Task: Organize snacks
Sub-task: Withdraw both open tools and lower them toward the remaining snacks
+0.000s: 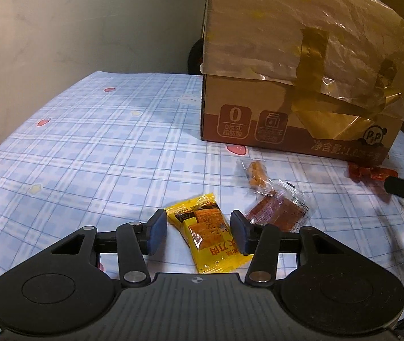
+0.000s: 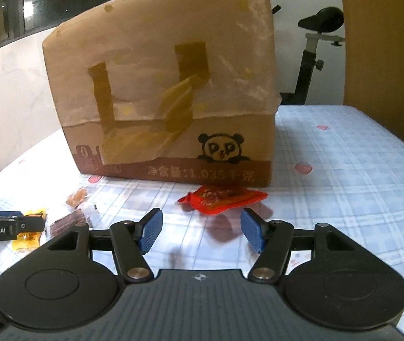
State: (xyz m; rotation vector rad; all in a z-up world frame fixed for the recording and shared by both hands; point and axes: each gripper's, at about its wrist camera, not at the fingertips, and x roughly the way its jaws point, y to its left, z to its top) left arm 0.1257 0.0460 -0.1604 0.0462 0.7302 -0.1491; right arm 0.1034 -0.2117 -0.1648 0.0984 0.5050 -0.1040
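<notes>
So the counter has a soft-looking blue plaid cloth with little strawberries and cat faces printed on it. Going from the left: the left gripper sits low over the near edge, its blue ribbed fingers standing apart on either side of a crinkly yellow snack packet. The packet lies flat between them, and I can't see the pads actually pressing on it. Just right of that is a clear, flat wrapper with a dark red slab inside, and just behind it a small clear wrapper holding a lumpy orange-brown bar.

Behind all of them, toward the far edge, stands a big brown cardboard box with glossy plastic film and strips of shiny gold-brown tape across its front, plus a panda drawing low on the right.

A shiny red foil packet lies touching the box's right front corner. The right gripper hovers near it, fingers wide apart and empty.
</notes>
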